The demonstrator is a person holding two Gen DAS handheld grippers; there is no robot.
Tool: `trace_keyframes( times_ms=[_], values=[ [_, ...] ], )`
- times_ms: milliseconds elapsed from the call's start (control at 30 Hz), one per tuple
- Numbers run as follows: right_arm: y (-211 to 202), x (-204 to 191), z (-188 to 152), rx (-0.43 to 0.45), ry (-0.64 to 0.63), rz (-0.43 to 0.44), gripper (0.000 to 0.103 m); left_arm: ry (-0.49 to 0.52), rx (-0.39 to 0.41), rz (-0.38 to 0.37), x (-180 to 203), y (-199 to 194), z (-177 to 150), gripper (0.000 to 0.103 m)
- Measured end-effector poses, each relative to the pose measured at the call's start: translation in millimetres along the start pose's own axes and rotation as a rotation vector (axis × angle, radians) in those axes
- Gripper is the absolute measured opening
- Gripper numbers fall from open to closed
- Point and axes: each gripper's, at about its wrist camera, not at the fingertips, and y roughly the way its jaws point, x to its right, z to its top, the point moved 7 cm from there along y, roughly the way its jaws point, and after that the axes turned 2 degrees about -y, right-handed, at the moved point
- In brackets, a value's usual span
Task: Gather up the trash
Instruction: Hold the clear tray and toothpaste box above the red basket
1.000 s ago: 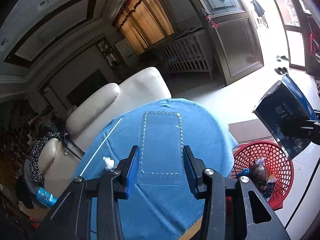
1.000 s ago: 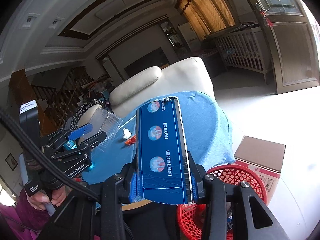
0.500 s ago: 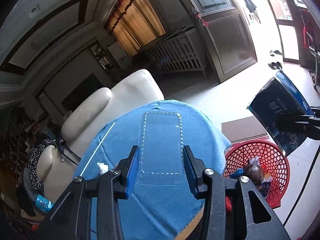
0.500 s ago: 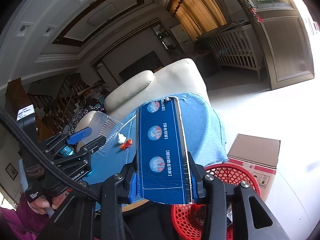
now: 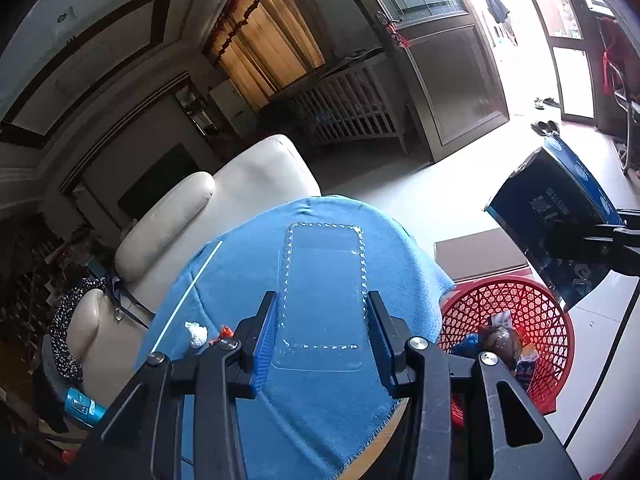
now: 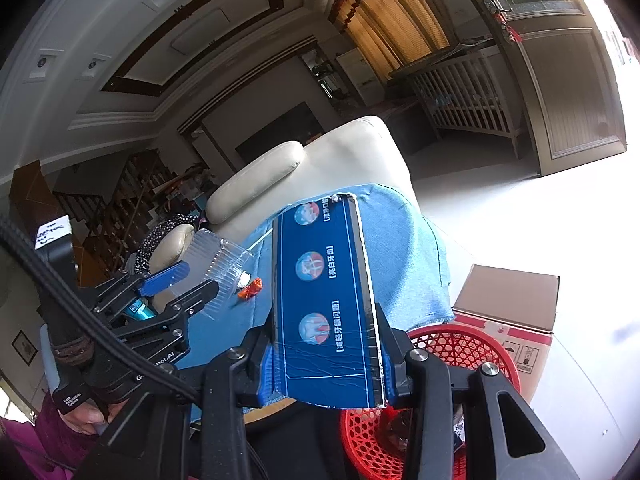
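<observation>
Red basket [image 6: 460,356] sits just below right gripper [image 6: 326,364] clamping blue box [image 6: 324,300]; left gripper [image 5: 322,340] grips clear tray [image 5: 324,296], farther off.

The clear plastic tray [image 5: 324,296] is thin, glossy and see-through, with a ribbed edge, and the blue box [image 6: 326,300] is printed cardboard with a slight sheen and a torn, rough edge. Under them the blue cloth [image 5: 240,276] looks soft, matt and frayed at its hem. The red basket [image 5: 532,320] is shiny openwork plastic, the cream armchair [image 5: 240,188] smooth leather, and the brown box [image 6: 516,300] plain matt cardboard.
</observation>
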Motion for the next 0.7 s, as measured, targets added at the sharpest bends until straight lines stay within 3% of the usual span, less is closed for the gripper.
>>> trace_keyframes(
  times_ms=[700],
  values=[
    [5.4, 3.4, -1.2, -0.009, 0.006, -0.018, 0.042, 0.004, -0.019, -0.017, 0.9, 6.1, -4.1, 0.045]
  ],
)
